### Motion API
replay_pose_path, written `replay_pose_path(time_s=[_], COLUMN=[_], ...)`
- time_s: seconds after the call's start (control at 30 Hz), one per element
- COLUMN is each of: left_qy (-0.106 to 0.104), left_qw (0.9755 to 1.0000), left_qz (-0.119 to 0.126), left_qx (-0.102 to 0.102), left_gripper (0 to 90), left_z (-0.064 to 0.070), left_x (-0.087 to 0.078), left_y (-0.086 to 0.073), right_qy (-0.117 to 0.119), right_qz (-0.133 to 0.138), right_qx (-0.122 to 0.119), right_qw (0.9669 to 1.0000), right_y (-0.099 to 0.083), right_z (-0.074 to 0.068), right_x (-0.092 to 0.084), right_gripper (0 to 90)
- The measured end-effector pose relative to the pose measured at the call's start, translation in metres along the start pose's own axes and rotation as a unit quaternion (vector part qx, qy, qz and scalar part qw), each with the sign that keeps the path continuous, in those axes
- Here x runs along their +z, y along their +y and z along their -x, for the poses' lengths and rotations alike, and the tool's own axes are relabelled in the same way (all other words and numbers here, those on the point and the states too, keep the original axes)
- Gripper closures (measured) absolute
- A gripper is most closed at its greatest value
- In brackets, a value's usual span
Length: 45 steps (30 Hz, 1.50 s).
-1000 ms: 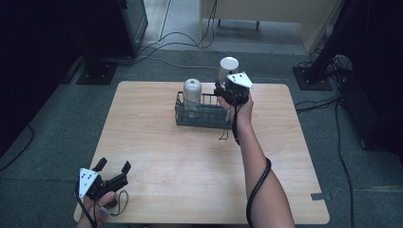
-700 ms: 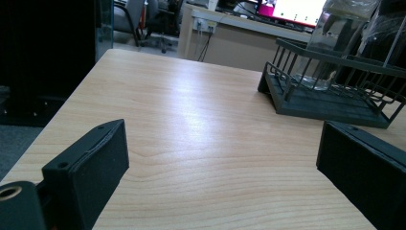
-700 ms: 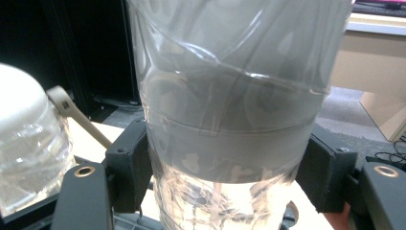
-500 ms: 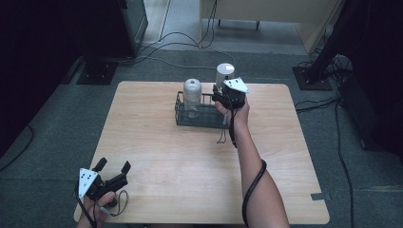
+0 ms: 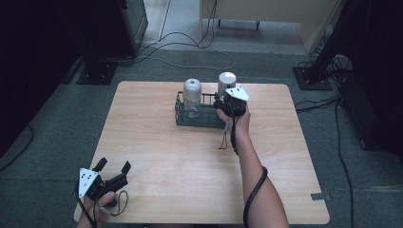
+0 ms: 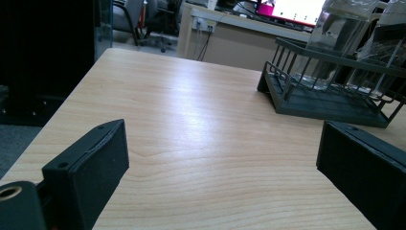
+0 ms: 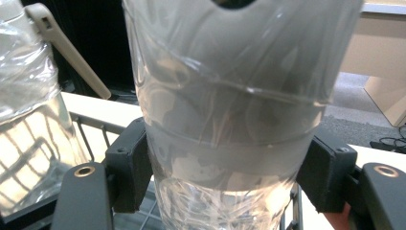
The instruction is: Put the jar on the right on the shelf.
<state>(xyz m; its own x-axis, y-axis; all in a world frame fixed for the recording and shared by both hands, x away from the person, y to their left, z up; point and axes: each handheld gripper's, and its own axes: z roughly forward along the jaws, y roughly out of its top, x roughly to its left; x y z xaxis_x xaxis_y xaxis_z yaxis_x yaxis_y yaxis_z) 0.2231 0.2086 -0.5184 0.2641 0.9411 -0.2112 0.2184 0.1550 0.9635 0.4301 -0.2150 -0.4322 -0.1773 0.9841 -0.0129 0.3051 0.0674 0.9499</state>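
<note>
A clear plastic-wrapped bottle (image 5: 226, 81) with a pale cap hangs upright over the right end of a dark wire basket (image 5: 179, 114), its lower part down among the wires. My right gripper (image 5: 222, 103) is shut on its body; in the right gripper view both pads press the bottle (image 7: 230, 105) at the gripper (image 7: 225, 167). A second, similar bottle (image 5: 192, 95) stands in the basket's left half, also seen close by (image 7: 28, 110). My left gripper (image 5: 114, 165) rests open at the table's near left corner, its jaws (image 6: 225, 167) wide apart with bare wood between, facing the basket (image 6: 325, 103).
The light wooden table (image 5: 190, 161) has open room between the basket and its near edge. The right gripper's cable dangles onto the table below the wrist. Dark floor with cables and stand bases surrounds the table.
My right gripper has sunk with the bottle, bringing it lower into the basket's right end. The left gripper has stayed put.
</note>
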Motion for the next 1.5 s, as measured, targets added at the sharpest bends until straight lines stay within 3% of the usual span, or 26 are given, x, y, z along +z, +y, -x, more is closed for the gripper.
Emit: replay_pose_path(time_s=[0.3,0.47,0.53,0.6,0.63,0.73,1.5], left_qy=[0.001,0.000,0.001,0.001,0.001,0.001,0.001], left_qw=[1.0000,1.0000,1.0000,1.0000,1.0000,1.0000,1.0000], left_qz=[0.000,-0.001,0.000,-0.001,-0.001,-0.001,0.000], left_qx=[0.006,0.003,0.005,0.005,0.004,0.003,0.004], left_gripper=[3.9,3.9,4.0,3.9,3.9,3.9,3.9], left_z=[0.001,0.000,0.001,0.001,0.001,0.000,0.001], left_x=[0.000,0.000,0.000,0.000,0.000,0.000,0.000], left_y=[0.000,0.000,0.000,0.000,0.000,0.000,0.000], right_qy=[-0.011,-0.004,0.008,0.016,0.016,0.017,0.024], right_qz=[0.005,0.003,0.004,0.006,0.006,0.012,0.017], right_qx=[0.002,0.003,0.008,0.016,0.019,0.031,0.019], right_qw=[0.9999,1.0000,0.9999,0.9997,0.9997,0.9993,0.9994], right_y=[-0.003,-0.003,-0.004,-0.005,-0.005,-0.006,-0.016], right_z=[0.001,0.002,0.003,0.004,0.005,0.008,0.014], right_x=[-0.004,-0.005,-0.006,-0.007,-0.007,-0.011,-0.029], right_gripper=[29.7,26.4,18.0,2.2,0.0,0.0,0.0])
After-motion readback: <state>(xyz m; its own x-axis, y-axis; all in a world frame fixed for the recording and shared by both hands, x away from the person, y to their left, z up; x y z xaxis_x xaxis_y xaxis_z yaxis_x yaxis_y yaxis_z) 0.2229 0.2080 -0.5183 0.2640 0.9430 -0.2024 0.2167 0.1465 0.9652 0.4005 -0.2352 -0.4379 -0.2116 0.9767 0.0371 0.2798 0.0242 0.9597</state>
